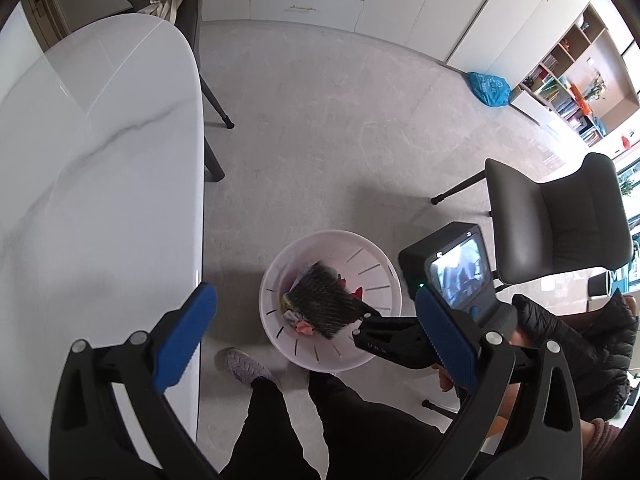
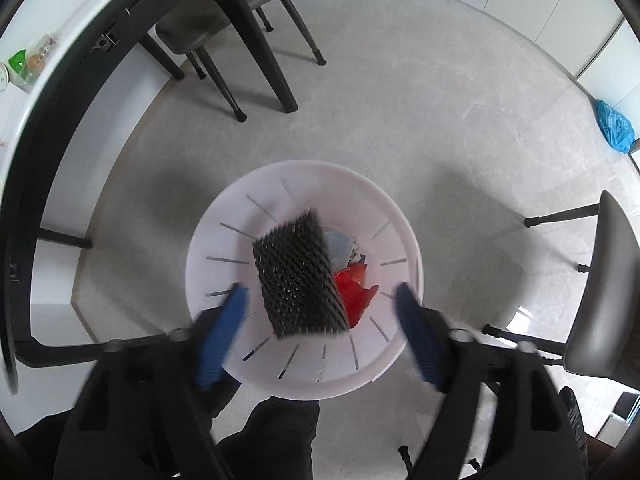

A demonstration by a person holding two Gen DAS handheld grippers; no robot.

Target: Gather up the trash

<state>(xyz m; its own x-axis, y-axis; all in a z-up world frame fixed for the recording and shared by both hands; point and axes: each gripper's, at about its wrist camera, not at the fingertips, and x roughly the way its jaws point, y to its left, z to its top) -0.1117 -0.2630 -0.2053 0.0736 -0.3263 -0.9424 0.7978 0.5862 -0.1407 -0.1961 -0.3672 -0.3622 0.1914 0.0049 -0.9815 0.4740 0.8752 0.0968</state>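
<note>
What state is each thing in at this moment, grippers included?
Left gripper: open, nothing between its pads.
Right gripper: open over the bin, pads clear of the mesh.
Black foam mesh: free of both grippers, tilted, inside the bin's opening.
White bin: upright on the floor, partly filled.
Red wrapper: lying in the bin, partly under the mesh.
Blue bag: on the floor by the cabinets.

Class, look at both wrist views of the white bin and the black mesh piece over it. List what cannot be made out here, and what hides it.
- Right wrist view: the bottom of the white bin, covered by the black mesh piece and red scraps.
- Right wrist view: the right gripper, its fingers smeared by motion blur.
- Left wrist view: the far shelf's contents, too small.
- Left wrist view: the tabletop, cut off by the frame's edge.
</note>
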